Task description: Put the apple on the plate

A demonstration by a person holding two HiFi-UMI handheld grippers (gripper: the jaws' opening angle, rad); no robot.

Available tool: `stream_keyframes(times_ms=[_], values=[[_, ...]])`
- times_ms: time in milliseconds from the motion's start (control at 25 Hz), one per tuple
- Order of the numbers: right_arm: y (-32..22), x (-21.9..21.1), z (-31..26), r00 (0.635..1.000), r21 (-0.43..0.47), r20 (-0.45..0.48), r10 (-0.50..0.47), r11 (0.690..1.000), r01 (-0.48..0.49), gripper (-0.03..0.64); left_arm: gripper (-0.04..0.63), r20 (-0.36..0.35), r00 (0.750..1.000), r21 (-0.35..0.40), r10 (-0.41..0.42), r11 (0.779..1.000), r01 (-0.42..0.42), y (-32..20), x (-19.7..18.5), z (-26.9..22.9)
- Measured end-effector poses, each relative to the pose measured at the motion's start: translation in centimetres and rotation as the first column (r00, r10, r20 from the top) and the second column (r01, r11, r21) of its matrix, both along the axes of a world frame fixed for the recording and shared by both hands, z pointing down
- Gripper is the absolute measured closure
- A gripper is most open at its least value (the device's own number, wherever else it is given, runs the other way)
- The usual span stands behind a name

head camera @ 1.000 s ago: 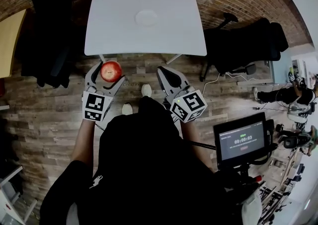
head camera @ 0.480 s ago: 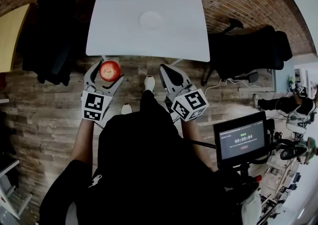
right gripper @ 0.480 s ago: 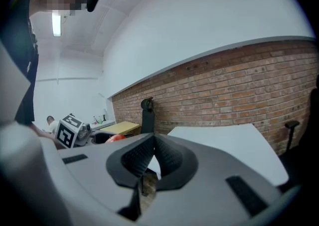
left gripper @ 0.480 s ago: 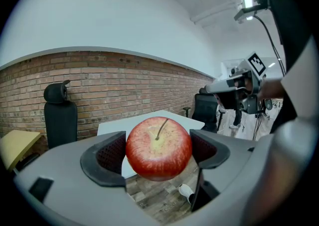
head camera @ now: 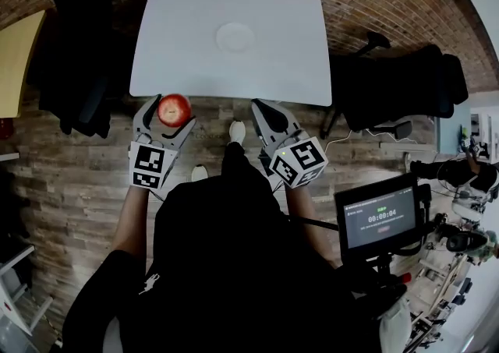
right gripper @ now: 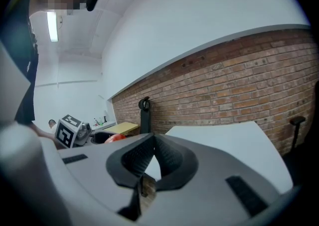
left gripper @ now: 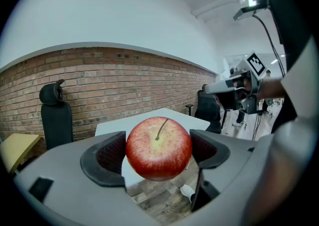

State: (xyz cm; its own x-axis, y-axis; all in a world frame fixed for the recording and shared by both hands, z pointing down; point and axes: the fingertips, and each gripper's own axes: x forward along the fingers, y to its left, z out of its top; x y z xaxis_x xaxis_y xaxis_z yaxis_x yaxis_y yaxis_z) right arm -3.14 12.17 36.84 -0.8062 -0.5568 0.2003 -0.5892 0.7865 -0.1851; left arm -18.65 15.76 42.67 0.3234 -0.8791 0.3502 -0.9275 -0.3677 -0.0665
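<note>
At the head view's centre left, just off the near edge of the white rectangular table [head camera: 171, 63], the grey left gripper [head camera: 172, 112] clamps the shiny red apple [left gripper: 158, 147] between both pads. The small round white plate [head camera: 235, 37] sits upper-centre on the tabletop, well apart from the apple. Right of centre, the grey right gripper [head camera: 263, 116] holds its jaws pressed together, empty.

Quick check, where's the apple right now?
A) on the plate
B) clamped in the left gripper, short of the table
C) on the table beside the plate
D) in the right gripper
B: the left gripper has its jaws shut on the apple, short of the table's near edge; the plate is bare.
</note>
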Motion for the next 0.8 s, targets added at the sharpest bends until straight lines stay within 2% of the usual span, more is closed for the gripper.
stream_keyframes(times_ms=[160, 360, 800], values=[[-6.8, 2.8, 1.0, 1.000, -0.027, 0.010, 0.006, 1.000, -0.006, 0.614, 0.190, 0.014, 1.000, -0.024, 0.005, 1.000, -0.005, -6.4, 2.7, 0.6], [-9.9, 3.7, 1.4, 1.000, -0.036, 0.024, 0.004, 0.999, -0.003, 0.614, 0.190, 0.037, 0.999, -0.031, 0.022, 0.999, -0.021, -9.5, 4.0, 0.5], [-16.3, 6.5, 2.3, 0.999, -0.082, 0.042, 0.002, 0.997, 0.001, 0.614, 0.190, 0.039, 0.998, -0.053, 0.046, 0.998, -0.044, -16.8, 7.4, 0.0]])
